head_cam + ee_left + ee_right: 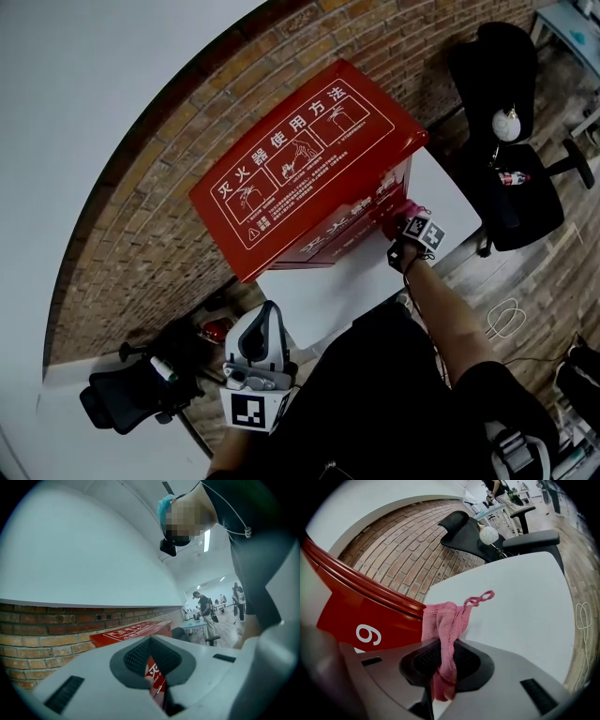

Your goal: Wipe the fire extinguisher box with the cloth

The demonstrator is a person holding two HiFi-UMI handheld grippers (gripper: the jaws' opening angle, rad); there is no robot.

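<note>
Right hand-held gripper (401, 223): jaws pinched on the pink cloth (407, 209). In the right gripper view the cloth (442, 622) runs up from between the pads, bunched, with a thin loop of its hem sticking out past the top. The cloth lies against the front face of the fire extinguisher box (309, 169), at the box's lower right corner.

Left hand-held gripper (265, 317): held low, in front of the box and well apart from it, nose pointing toward it. In the left gripper view its jaws are drawn together to a thin slit with nothing between them; the red box (131, 632) shows through the slit and above the jaws.

Box: red, its sloped lid printed with white characters and three instruction diagrams. A white numeral shows on its front face (351, 616). It stands on a white table (328, 291), back against a brick wall (141, 216). A bare stretch of table (525, 606) lies to the right of the box.

A black office chair (511, 150) stands right of the box, beyond the table edge.
</note>
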